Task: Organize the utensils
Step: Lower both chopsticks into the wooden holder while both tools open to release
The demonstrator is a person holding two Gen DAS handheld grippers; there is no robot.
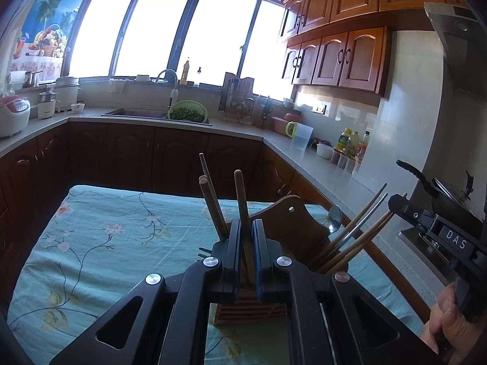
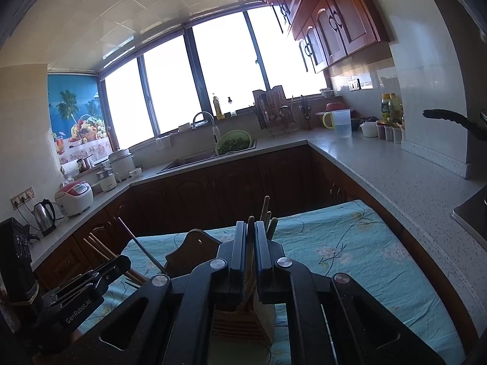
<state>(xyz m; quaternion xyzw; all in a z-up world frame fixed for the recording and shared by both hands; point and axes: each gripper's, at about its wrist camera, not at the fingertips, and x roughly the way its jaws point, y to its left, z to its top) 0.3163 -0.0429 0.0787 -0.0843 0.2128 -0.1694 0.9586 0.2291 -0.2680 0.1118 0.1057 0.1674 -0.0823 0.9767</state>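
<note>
A slatted wooden utensil holder (image 1: pixel 249 310) with a tall curved back (image 1: pixel 286 222) stands on a table with a turquoise floral cloth (image 1: pixel 100 243). My left gripper (image 1: pixel 246 228) is shut on a brown chopstick (image 1: pixel 242 200) that stands upright in the holder's left compartment, beside other chopsticks (image 1: pixel 210 200). The right compartment holds several chopsticks (image 1: pixel 359 234) and a metal spoon (image 1: pixel 334 219), all leaning right. In the right wrist view my right gripper (image 2: pixel 250 231) is shut on a utensil handle (image 2: pixel 250 222) above the holder (image 2: pixel 240 322), with more handles (image 2: pixel 269 222) just behind it.
The right gripper's body (image 1: pixel 438 231) is at the right of the left view; the left gripper's body (image 2: pixel 82 289) is at the lower left of the right view. A countertop (image 2: pixel 380 167) with sink, green colander (image 2: pixel 234 141) and bottles runs behind. A pan handle (image 2: pixel 453 118) juts out at the right.
</note>
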